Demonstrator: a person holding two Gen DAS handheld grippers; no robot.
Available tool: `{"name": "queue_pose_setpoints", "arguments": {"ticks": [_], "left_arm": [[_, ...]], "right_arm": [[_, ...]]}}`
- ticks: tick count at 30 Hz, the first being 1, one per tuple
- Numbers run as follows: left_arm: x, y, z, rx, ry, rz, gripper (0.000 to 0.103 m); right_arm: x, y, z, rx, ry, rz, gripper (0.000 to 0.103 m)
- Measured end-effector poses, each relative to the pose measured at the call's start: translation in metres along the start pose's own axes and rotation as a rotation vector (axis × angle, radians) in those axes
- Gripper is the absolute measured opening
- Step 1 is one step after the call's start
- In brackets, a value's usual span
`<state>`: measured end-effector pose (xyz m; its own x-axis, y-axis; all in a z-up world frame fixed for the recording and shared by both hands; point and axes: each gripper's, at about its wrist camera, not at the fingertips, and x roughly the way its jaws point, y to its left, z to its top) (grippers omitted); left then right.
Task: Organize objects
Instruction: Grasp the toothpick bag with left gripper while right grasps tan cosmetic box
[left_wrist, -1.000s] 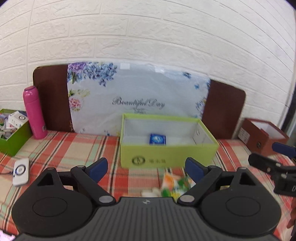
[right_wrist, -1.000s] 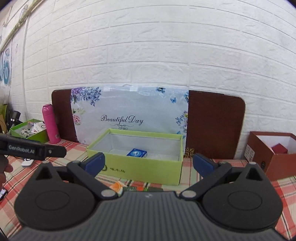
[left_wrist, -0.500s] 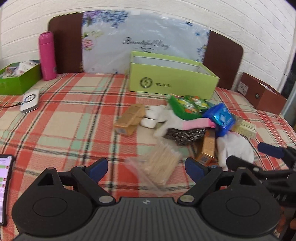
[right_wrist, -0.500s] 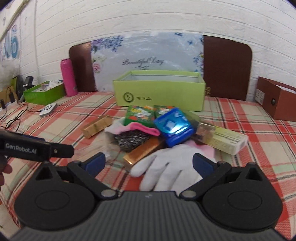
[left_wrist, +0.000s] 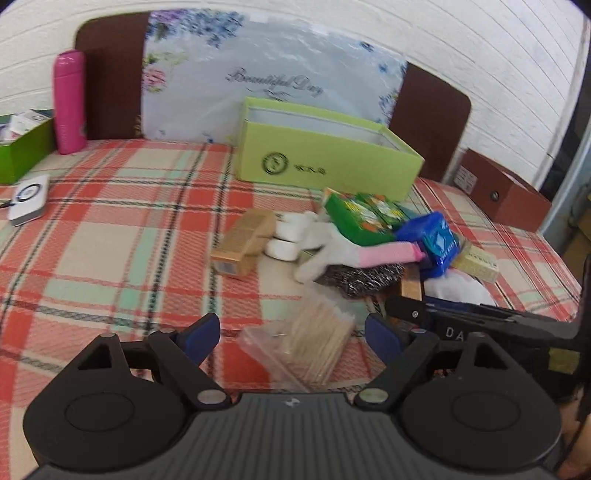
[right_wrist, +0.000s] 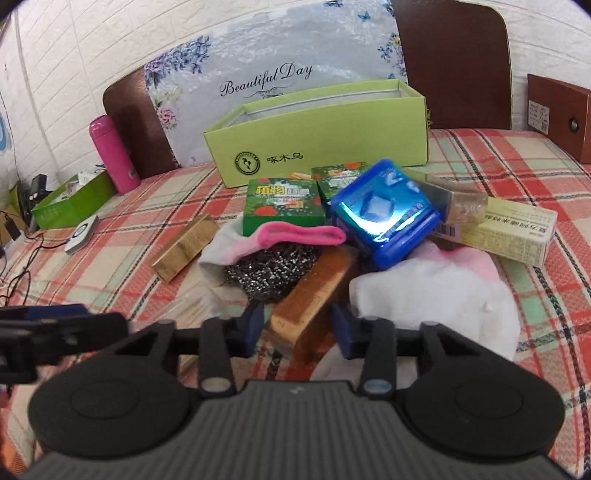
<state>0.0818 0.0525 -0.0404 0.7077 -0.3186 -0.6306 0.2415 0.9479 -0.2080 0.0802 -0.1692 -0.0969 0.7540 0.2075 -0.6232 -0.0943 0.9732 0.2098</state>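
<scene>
The right gripper (right_wrist: 297, 328), half-open and empty, straddles the brown bar box (right_wrist: 314, 291), whose long axis runs toward one o'clock.

Left hand-held gripper (left_wrist: 291, 334): black plastic body with two big round discs, one on each side.
Middle part: dark grey, with many thin ridges and a tiny pale logo.
Fingers (left_wrist: 201, 332): black arms ending in dark blue pads.
Screws: small silver round ones where the black arms join the body.
Right hand-held gripper (right_wrist: 297, 328): the same look, black discs, grey ridged middle, blue pads (right_wrist: 341, 328).
Markings: white letters "DA" on the black side of the right hand-held gripper, seen from the left camera.
Skin: a little bit at the bottom right corner of the left view.
</scene>
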Motion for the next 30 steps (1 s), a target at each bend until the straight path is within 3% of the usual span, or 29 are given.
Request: {"name": "queue_pose_setpoints", "arguments": {"ticks": [3,7,8,9,12,16,17,20,23,25,30], "left_arm": [[0.016,-0.009,0.000,0.024,0.016,0.012,0.088],[0.037,-0.023,0.001,0.088,0.053,-0.014,0.087],[0.041,-0.026,0.001,0.106,0.066,-0.017,0.075],[0.045,-0.027,0.000,0.119,0.086,-0.016,0.052],[0.044,-0.025,-0.006,0.129,0.125,-0.011,0.026],[0.019,-0.028,-0.014,0.136,0.136,-0.020,0.025],[0.015,-0.029,-0.016,0.130,0.130,-0.007,0.028],[0.008,-0.029,-0.018,0.126,0.118,0.011,0.064],[0.011,-0.029,-0.016,0.122,0.130,0.006,0.064],[0.016,-0.028,-0.017,0.111,0.154,-0.019,0.055],[0.023,-0.027,-0.024,0.100,0.155,0.004,0.056]], "right_arm": [[-0.017,0.002,-0.005,-0.082,-0.005,-0.029,0.027],[-0.043,-0.010,-0.013,-0.100,0.041,0.029,0.024],[-0.049,-0.013,-0.016,-0.106,0.055,0.043,0.023],[-0.055,-0.016,-0.019,-0.105,0.071,0.057,0.023],[-0.066,-0.018,-0.025,-0.120,0.107,0.070,0.023],[-0.067,-0.012,-0.024,-0.163,0.098,0.067,0.028],[-0.064,-0.008,-0.024,-0.179,0.099,0.068,0.028],[-0.054,-0.004,-0.024,-0.199,0.107,0.057,0.029],[-0.050,-0.005,-0.024,-0.179,0.113,0.066,0.029],[-0.049,-0.005,-0.024,-0.176,0.112,0.063,0.029],[-0.040,0.000,-0.024,-0.182,0.125,0.064,0.030]]}}
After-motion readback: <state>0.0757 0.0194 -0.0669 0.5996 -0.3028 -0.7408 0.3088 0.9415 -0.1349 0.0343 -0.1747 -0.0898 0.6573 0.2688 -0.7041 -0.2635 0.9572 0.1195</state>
